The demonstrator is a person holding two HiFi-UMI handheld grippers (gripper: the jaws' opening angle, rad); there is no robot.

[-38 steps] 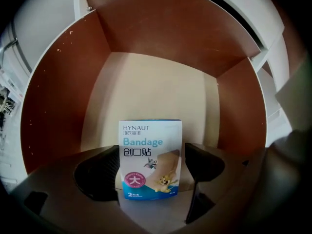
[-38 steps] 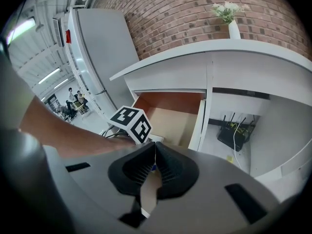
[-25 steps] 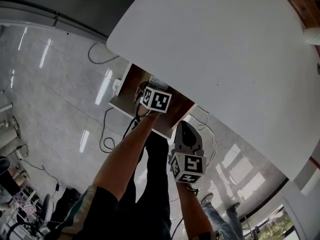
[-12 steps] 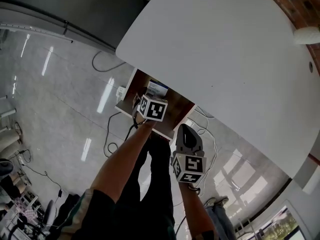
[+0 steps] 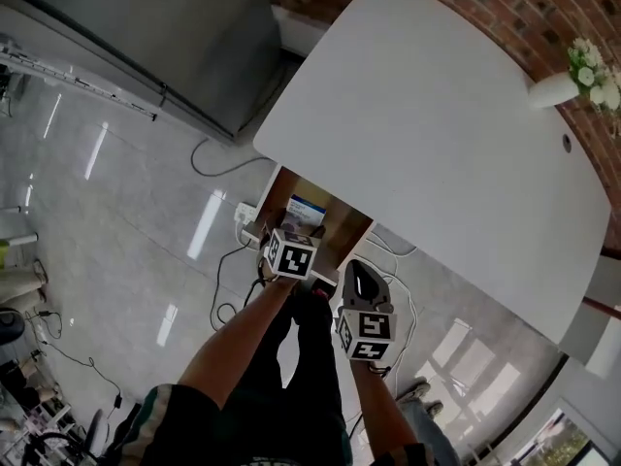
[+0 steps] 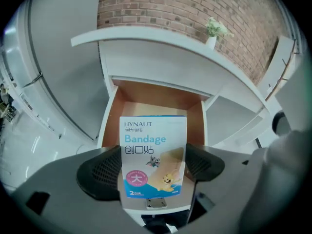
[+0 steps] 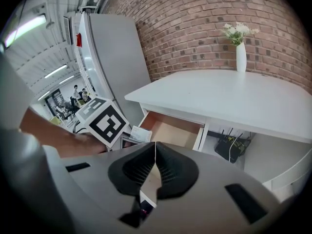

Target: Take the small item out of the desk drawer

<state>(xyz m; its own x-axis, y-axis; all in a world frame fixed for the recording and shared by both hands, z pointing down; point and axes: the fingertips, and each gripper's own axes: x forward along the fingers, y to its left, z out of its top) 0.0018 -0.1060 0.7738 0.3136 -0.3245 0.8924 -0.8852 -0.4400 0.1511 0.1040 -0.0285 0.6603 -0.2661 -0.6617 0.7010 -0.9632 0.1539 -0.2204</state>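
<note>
A white and blue bandage box (image 6: 152, 156) stands upright between the jaws of my left gripper (image 6: 152, 168), which is shut on it. The box is held in front of and above the open wooden drawer (image 6: 153, 97) of the white desk (image 5: 427, 134). In the head view the left gripper (image 5: 291, 250) hovers at the drawer (image 5: 335, 223) with the box (image 5: 304, 211) showing past its marker cube. My right gripper (image 5: 362, 284) is lower right of it, shut and empty; in the right gripper view its pads (image 7: 155, 172) meet, the drawer (image 7: 173, 129) beyond them.
A white vase with flowers (image 7: 240, 48) stands at the desk's far edge by a brick wall. Cables and a power strip (image 5: 245, 236) lie on the glossy floor left of the drawer. A black router (image 7: 231, 147) sits under the desk. A tall grey cabinet (image 7: 114, 62) stands at left.
My left gripper has come back out of the drawer with the bandage box in it. The head view has pulled back, showing more desk and wall. The right gripper stays shut.
</note>
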